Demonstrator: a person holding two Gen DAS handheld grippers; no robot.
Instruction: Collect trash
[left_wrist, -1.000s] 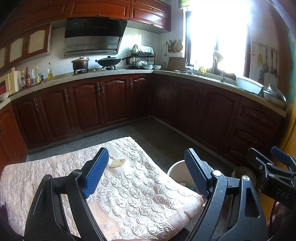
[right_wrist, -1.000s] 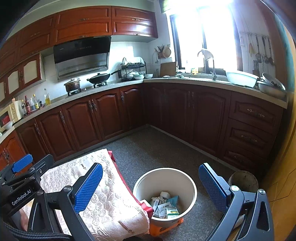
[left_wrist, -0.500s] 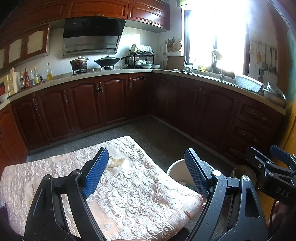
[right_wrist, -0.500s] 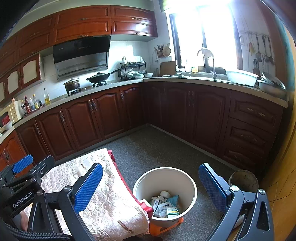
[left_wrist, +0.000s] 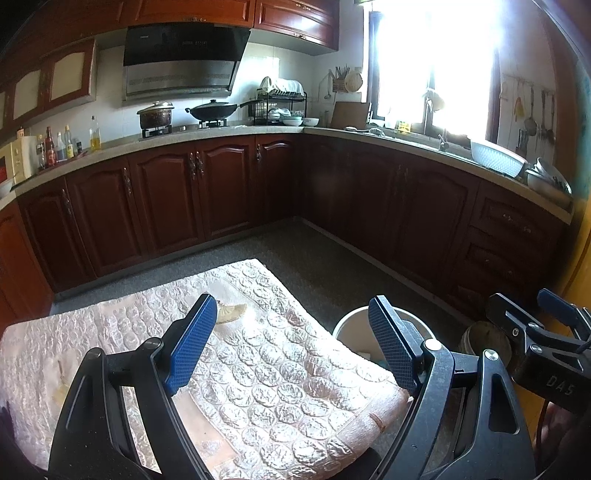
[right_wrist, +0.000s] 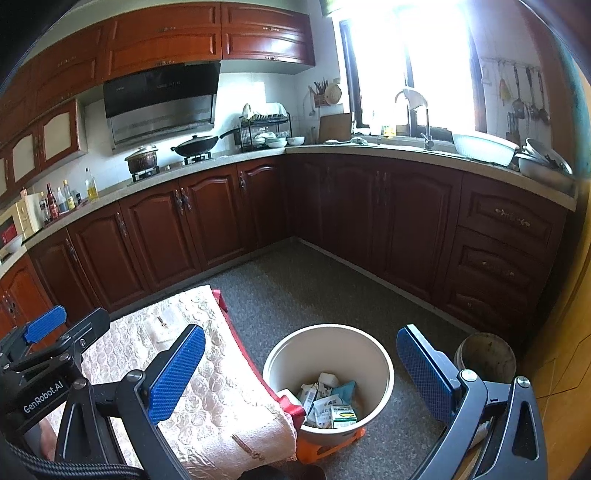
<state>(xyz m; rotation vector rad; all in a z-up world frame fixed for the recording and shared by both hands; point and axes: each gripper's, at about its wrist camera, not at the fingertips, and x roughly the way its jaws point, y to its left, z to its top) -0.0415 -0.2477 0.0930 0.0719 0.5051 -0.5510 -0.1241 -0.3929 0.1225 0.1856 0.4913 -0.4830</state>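
A pale, curved scrap of trash lies on the quilted cloth-covered table, toward its far edge, just past the tip of the left gripper's left blue pad and slightly to that pad's right. The left gripper hangs above the table with its jaws wide apart and nothing between them. Off the table's right edge, on the floor, stands the cream trash bucket, holding crumpled packets and small cartons and resting on an orange base. The right gripper hovers over the bucket, its jaws also spread wide and empty, framing the bucket's mouth. A red cloth edge hangs down the table's side, touching the bucket. A smaller, dirty round pot sits on the floor to the bucket's right, near the dark wooden cabinets.
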